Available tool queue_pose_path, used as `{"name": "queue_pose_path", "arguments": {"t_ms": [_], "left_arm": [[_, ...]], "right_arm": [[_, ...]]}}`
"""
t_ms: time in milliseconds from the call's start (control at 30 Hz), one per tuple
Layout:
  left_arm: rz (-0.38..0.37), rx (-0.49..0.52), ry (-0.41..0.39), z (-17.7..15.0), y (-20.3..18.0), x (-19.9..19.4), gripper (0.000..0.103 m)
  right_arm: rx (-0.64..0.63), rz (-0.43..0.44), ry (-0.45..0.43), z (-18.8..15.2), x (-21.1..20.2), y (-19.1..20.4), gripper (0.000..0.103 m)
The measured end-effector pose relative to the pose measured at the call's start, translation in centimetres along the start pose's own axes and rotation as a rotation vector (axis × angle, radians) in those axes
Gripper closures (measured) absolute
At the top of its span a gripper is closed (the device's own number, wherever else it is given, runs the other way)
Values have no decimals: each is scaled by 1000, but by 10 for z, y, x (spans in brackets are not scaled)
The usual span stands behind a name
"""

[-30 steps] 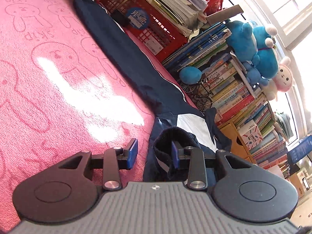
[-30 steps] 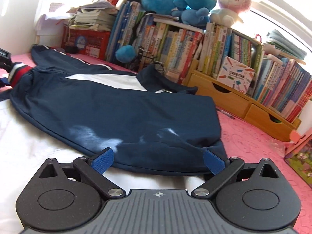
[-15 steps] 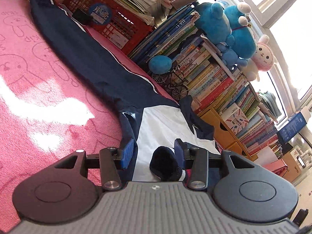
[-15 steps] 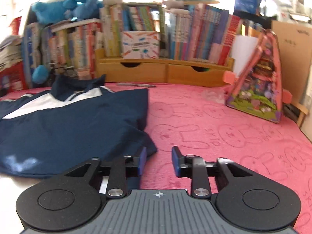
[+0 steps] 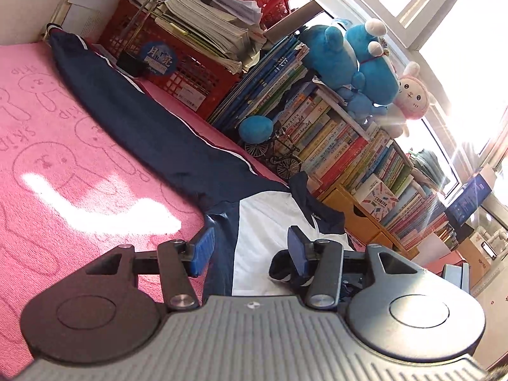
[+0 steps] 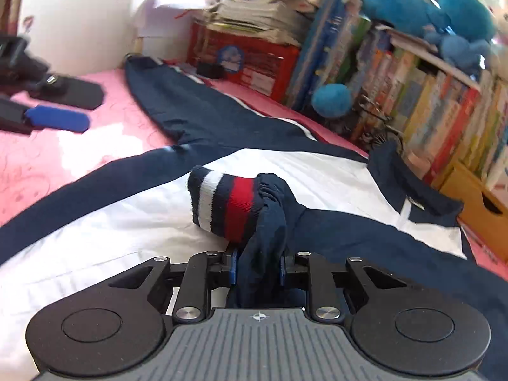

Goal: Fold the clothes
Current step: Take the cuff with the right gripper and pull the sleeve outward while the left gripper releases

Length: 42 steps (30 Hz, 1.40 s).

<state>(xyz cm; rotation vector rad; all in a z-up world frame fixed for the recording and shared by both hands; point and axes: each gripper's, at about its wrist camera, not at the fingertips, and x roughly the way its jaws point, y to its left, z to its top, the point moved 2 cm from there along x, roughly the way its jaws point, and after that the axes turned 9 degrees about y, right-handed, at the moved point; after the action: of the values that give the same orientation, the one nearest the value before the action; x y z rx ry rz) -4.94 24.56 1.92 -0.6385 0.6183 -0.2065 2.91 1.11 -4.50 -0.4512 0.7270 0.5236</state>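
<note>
A navy and white jacket (image 5: pixel 266 222) lies spread on the pink bedspread (image 5: pixel 63 146); one long navy sleeve (image 5: pixel 133 120) stretches to the far left. The other sleeve is folded onto the white chest panel (image 6: pixel 127 222), its white-and-red striped cuff (image 6: pixel 222 203) lying on top. My right gripper (image 6: pixel 257 269) is closing, and the bunched navy sleeve fabric just behind that cuff fills the gap between its pads. My left gripper (image 5: pixel 250 250) is opening above the jacket; the cuff (image 5: pixel 281 270) lies loose beside its right finger. In the right wrist view the left gripper (image 6: pixel 66 104) hovers at the far left.
A red crate (image 5: pixel 190 73) piled with papers, a row of books (image 5: pixel 333 146), blue plush toys (image 5: pixel 349 54), a small model bicycle (image 5: pixel 279 155) and wooden drawers (image 5: pixel 355 212) line the bed's far edge. Bare pink bedspread lies to the left.
My left gripper widened, let go of the cuff and rose. My right gripper swung from the jacket's hem corner over to the folded sleeve and closed on the fabric behind the cuff.
</note>
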Motion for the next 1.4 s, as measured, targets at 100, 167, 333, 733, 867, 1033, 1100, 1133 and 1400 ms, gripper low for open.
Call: {"name": "queue_pose_path", "arguments": {"t_ms": [100,167,333,733,867,1033,1100,1133,1400], "left_arm": [[24,86,34,6,-15,14,49],[5,148,80,6,-35,33,49],[-106,396,204,-12,-121,108,46],[-196,742,394,-95,-310,289,44],[-183,803,436,-114,-328,317,43],[-175,887,469,-132,-337,336,36],[-166,942,451,-140,-339,338,30],[-162,972,438,-144,-341,337,29],[-161,988,447,-145,-345,341,24]], "right_arm": [[106,-188,-125,-1,-48,-58,83],[183,-335,-194,-5,-86,-105,84],[379,-740,-319,-23,-190,-233,84],[630,-1166,-137,-169,-233,-410,84],[696,-1194,-69,-192,-204,-447,84],[799,-1210,10,-215,-166,-481,84],[857,-1200,44,-226,-151,-492,84],[882,-1193,62,-232,-143,-496,84],[1040,-1125,142,-278,-100,-513,84]]}}
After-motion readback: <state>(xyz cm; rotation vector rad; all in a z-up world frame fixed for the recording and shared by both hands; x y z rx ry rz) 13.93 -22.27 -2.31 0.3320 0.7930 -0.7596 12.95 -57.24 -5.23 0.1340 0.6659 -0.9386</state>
